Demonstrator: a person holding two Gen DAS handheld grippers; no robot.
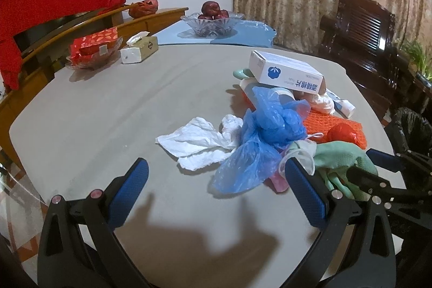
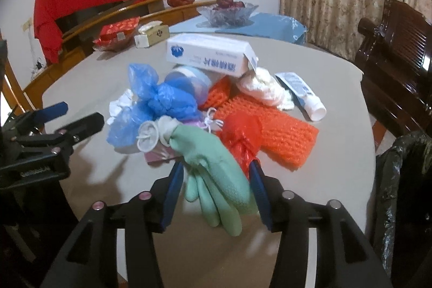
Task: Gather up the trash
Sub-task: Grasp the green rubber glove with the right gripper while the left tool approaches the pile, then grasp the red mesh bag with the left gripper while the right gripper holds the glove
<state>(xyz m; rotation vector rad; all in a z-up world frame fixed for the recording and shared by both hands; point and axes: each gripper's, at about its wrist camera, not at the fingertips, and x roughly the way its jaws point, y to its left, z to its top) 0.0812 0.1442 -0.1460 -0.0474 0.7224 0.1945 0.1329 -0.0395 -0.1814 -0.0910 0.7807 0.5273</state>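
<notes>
The left gripper (image 1: 216,180) tilts down over the grey table (image 1: 108,104), jaws wide apart and holding nothing, just left of a green rubber glove (image 2: 213,166). The right gripper (image 2: 216,182) angles down at the glove, its blue pads against the glove's sides, clamped on it. The glove is pale green with textured fingers, at the near edge of a trash heap; a knotted blue plastic bag (image 2: 159,101) lies left of it, orange mesh (image 2: 270,131) to its right.
</notes>
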